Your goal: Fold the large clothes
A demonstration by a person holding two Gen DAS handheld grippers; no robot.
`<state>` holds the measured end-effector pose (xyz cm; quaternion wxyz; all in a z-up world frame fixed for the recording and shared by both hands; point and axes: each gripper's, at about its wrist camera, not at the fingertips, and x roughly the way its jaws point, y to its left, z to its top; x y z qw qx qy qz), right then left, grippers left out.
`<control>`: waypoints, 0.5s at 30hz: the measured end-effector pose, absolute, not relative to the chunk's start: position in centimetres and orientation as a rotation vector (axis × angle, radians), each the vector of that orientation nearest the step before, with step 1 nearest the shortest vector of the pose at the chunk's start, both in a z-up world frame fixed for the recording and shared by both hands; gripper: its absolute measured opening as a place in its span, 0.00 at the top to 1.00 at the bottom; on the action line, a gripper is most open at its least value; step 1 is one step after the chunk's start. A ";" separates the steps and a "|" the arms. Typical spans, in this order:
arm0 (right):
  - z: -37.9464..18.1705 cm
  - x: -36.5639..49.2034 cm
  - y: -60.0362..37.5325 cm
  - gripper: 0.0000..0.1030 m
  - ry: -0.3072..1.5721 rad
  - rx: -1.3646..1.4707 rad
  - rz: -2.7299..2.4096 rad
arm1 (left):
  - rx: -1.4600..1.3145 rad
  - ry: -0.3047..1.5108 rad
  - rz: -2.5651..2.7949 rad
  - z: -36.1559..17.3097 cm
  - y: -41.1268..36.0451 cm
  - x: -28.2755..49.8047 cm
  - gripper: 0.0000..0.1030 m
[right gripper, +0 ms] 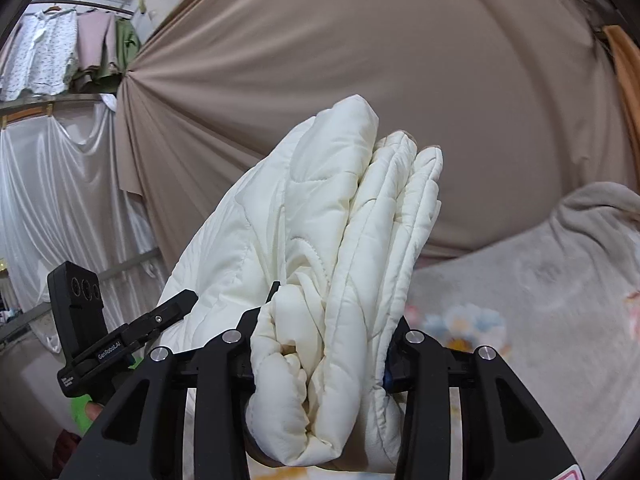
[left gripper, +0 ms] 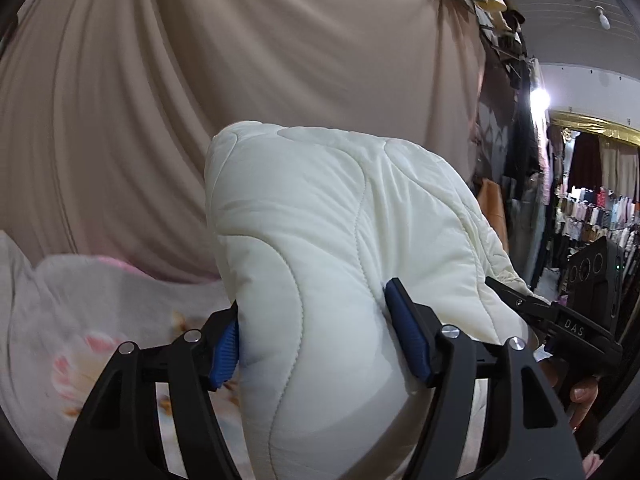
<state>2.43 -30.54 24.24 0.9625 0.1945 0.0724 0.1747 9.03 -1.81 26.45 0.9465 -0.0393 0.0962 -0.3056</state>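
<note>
A cream quilted jacket [left gripper: 340,220] is held up in the air between both grippers. In the left wrist view my left gripper [left gripper: 316,316] is shut on a thick padded fold of it, the blue pads [left gripper: 408,344] pressing in from both sides. In the right wrist view my right gripper [right gripper: 326,336] is shut on a bunched stack of several layers of the same jacket [right gripper: 320,220], which stands up above the jaws. Each view shows the other gripper's black finger at the jacket's far edge [left gripper: 516,300] [right gripper: 168,312]. A hand [left gripper: 580,400] grips the handle.
A beige curtain [left gripper: 240,60] hangs close behind. Below lies a pale floral blanket [right gripper: 520,300] with a grey heap at its right end [right gripper: 600,208]. Racks of hanging clothes stand at the far right [left gripper: 592,216] and up on the left [right gripper: 60,52].
</note>
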 end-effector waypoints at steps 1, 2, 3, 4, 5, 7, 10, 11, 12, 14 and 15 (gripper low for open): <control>24.1 3.8 -29.7 0.61 0.152 0.396 0.368 | -0.078 0.188 -0.606 26.3 -1.0 9.9 0.36; 23.7 5.6 -28.7 0.61 0.164 0.404 0.381 | -0.071 0.189 -0.582 26.0 0.0 11.4 0.36; 23.0 7.3 -28.0 0.61 0.180 0.411 0.391 | -0.067 0.194 -0.565 25.5 0.7 12.5 0.35; 22.1 9.1 -27.2 0.61 0.198 0.417 0.396 | -0.058 0.206 -0.544 24.7 1.4 14.0 0.35; 20.4 11.7 -26.4 0.60 0.232 0.432 0.403 | -0.052 0.226 -0.521 23.7 2.0 15.7 0.35; 17.2 15.4 -25.3 0.59 0.302 0.468 0.405 | -0.044 0.294 -0.473 20.4 2.8 19.7 0.34; 10.1 21.2 -24.3 0.59 0.482 0.530 0.351 | -0.031 0.473 -0.395 13.3 3.3 25.4 0.34; 7.4 22.7 -23.9 0.59 0.559 0.535 0.316 | -0.015 0.559 -0.364 10.0 3.3 27.4 0.34; 4.6 23.9 -23.6 0.52 0.635 0.538 0.279 | -0.007 0.615 -0.360 7.7 3.3 28.3 0.30; 1.9 23.5 -24.1 0.44 0.611 0.561 0.285 | 0.001 0.551 -0.382 5.4 4.0 27.6 0.18; 1.8 23.5 -24.7 0.43 0.631 0.599 0.307 | 0.001 0.539 -0.402 5.1 4.2 27.2 0.17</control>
